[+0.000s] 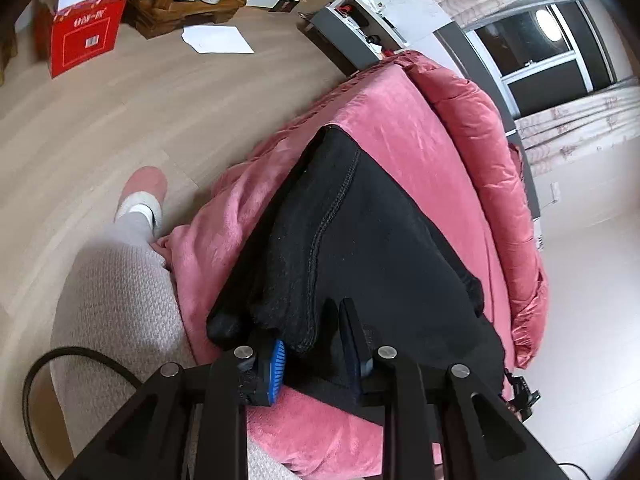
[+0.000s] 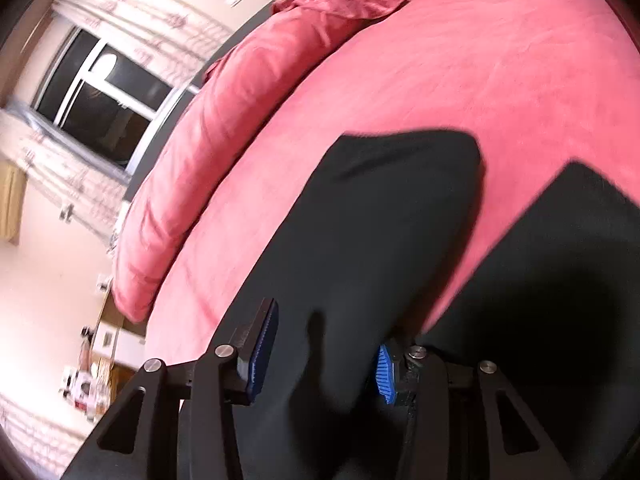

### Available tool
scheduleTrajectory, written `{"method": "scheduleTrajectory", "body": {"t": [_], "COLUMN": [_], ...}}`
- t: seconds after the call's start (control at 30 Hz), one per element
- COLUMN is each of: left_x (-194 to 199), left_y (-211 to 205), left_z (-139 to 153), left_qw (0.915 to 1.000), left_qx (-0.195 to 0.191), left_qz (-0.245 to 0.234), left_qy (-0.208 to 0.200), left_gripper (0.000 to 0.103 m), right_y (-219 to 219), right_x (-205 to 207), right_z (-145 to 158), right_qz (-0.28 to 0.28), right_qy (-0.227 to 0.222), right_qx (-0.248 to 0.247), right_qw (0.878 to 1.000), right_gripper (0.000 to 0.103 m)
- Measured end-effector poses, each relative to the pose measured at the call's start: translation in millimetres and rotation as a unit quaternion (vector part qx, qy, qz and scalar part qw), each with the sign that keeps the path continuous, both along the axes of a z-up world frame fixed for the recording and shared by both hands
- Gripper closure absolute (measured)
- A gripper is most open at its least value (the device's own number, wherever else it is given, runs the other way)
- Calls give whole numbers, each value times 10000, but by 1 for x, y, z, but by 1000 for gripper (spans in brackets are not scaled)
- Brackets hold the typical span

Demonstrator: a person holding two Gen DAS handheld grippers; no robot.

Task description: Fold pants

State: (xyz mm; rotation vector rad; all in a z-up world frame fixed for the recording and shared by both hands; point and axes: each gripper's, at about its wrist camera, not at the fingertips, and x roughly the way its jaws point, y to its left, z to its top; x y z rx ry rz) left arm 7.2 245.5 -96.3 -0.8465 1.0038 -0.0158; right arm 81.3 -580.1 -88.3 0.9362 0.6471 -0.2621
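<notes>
Bedroom, pale wood floor (image 1: 120, 112); work surface is a bed (image 1: 392, 120) under a pink plush cover, a rolled pink quilt (image 1: 496, 152) along its far side.

Item: black pants (image 1: 384, 240), lying on the cover near the person's edge of the bed; stitched seam visible; two dark sections show apart in the right wrist view.

Left tool (image 1: 316, 354): jaws spread, a bunched hem fold between them, not clearly pinched. Right tool (image 2: 326, 364): released, jaws wide, black cloth beneath; view blurred.

Step, as judged: taking hold for a fold. Advice: bite through all layers at the hem, lift both sides level, lay edge on edge.

Room: open cover beyond the pants toward the quilt; near edge drops to the floor beside the person's leg (image 1: 120, 280), so carry the cloth inward.
</notes>
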Motion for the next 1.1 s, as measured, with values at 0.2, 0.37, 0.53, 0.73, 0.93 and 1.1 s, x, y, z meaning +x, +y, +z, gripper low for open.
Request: {"method": "scheduleTrajectory", "body": {"t": [0.2,0.37,0.53,0.73,0.93,1.1], "left_x": [5,1,-4,-16,-13,-12], "left_y": [-5,-3,6,14,10,6], "left_z": [4,12,17,19,7,13], "left_qw": [9990,9989,9996,9997,9997,9991], "left_qx": [439,463,186,128,253,380], "left_qz": [-34,-22,104,65,-4,-22], "left_qy": [92,-76,-162,-183,-4,-178], "left_gripper": [94,96,96,96,96,96], "right_y": [7,18,26,20,12,6], "right_x": [1,-25,-76,-127,-139,-146], "right_z": [17,69,96,66,17,19], "right_qz": [114,325,351,-13,-164,-183], "right_qy": [75,-350,-483,-225,411,258], "right_qx": [-304,-617,-902,-648,-491,-351], "right_qw": [9994,9970,9941,9976,9978,9989], "right_gripper": [94,94,94,94,94,94]}}
